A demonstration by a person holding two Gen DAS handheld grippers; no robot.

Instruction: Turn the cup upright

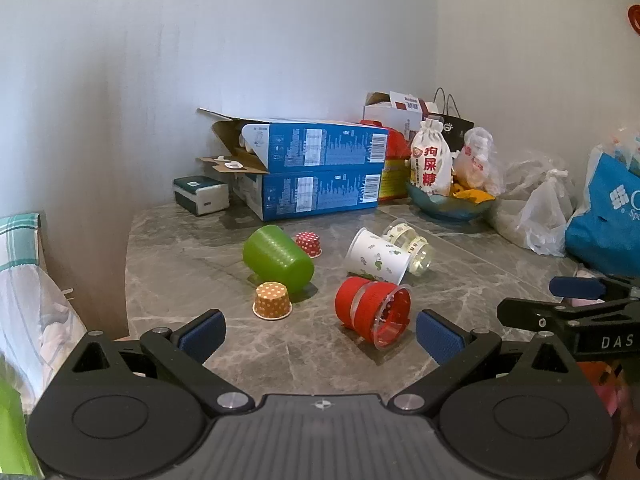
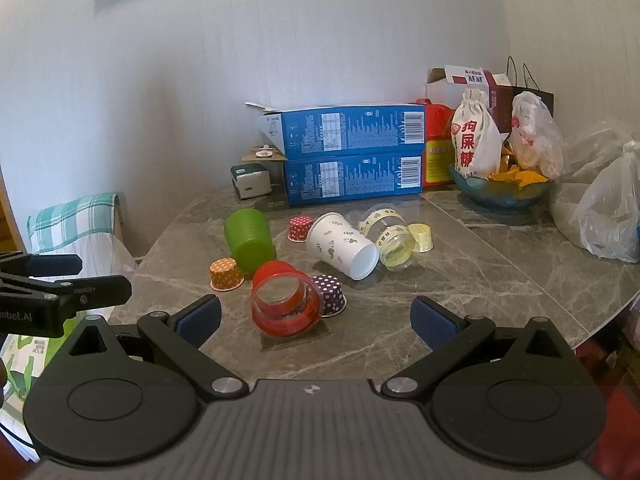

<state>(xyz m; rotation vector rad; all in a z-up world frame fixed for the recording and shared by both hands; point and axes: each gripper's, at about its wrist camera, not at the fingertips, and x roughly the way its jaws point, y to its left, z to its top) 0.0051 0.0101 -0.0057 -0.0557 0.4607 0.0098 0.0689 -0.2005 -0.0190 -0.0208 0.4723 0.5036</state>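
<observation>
Both tools hang over the near edge of the worktop (image 2: 480,280) with their blue pads spread wide and nothing between them: the left tool (image 1: 320,332) and the right tool (image 2: 316,320) are each empty. Nearest to both is the red cup (image 2: 286,304), lying on its side close to that near edge, ahead of the gap between the pads in either view. Its long axis runs roughly from the back of the worktop toward the front: in the right wrist view the open mouth faces almost straight at the camera, while in the left wrist view the red cup (image 1: 374,310) shows its ribbed side, mouth turned toward the near right. Judging from this, the right tool looks squarely down the cup's axis and the left tool meets its flank, so the left seems better placed to clamp across the wall. A purple dotted cup (image 2: 330,294) stands just beside it on the right, and an orange dotted cup (image 2: 227,274) and a tipped green cup (image 2: 250,242) lie toward the left edge; a white paper cup (image 2: 342,248) lies on its side farther back.
</observation>
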